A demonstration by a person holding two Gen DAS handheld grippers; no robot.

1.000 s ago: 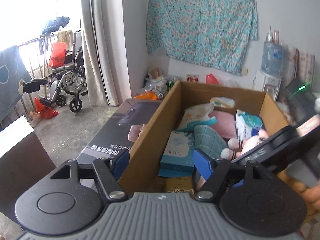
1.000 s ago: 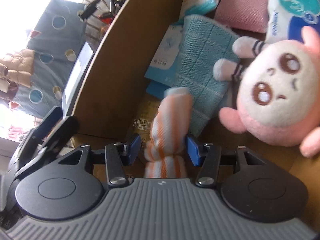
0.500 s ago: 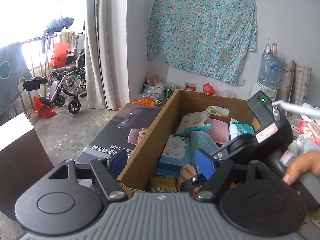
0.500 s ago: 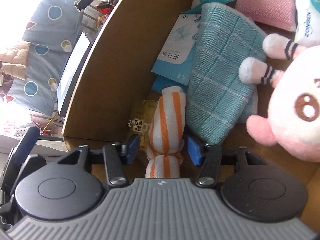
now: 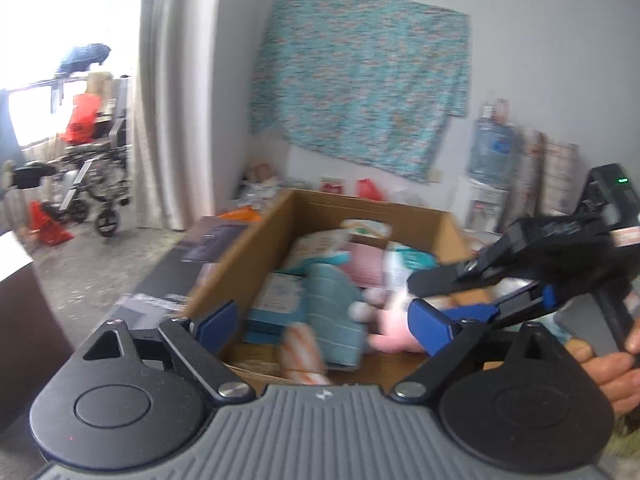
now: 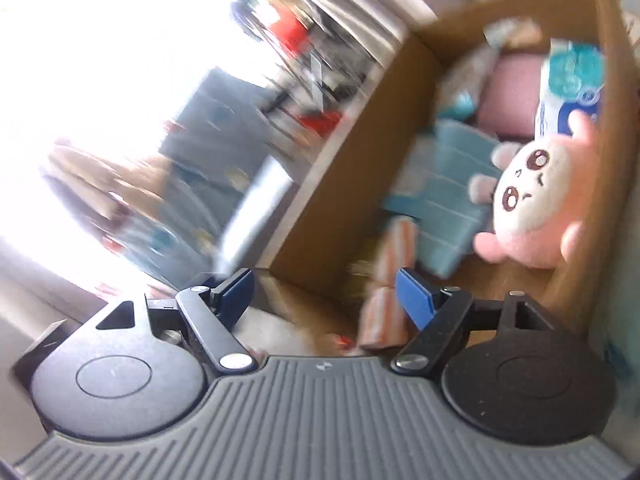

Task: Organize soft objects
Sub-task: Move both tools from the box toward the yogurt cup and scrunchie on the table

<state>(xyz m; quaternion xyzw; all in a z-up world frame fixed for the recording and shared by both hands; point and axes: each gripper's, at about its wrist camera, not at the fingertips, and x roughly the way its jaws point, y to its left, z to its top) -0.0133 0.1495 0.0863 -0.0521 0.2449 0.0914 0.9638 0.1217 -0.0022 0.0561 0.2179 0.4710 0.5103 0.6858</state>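
Observation:
A cardboard box (image 5: pixel 244 256) (image 6: pixel 352 168) holds soft things. An orange-and-white striped towel (image 5: pixel 302 354) (image 6: pixel 394 280) lies in its near corner beside a teal checked cloth (image 5: pixel 334 312) (image 6: pixel 452 192). A pink plush toy (image 6: pixel 532 200) (image 5: pixel 394 334) sits to the right, with a pink cushion (image 6: pixel 508 96) and tissue packs behind. My right gripper (image 6: pixel 324 292) has drawn back from the box, its jaws opening, nothing pressed between them. My left gripper (image 5: pixel 320 326) hovers at the box's near edge, jaws opening and empty. The right gripper's body (image 5: pixel 520 280) shows at the right of the left wrist view.
A flat dark carton (image 5: pixel 200 248) lies left of the box. A wheelchair (image 5: pixel 92 168) stands by the curtain and bright window. A floral sheet (image 5: pixel 360 92) hangs on the wall, and a water dispenser (image 5: pixel 490 164) stands at the back right. A hand (image 5: pixel 616 372) grips the right handle.
The right gripper let go of the striped towel, which now lies in the box's near corner, and pulled back and up. Both grippers' jaws widened. The left gripper shifted back a little.

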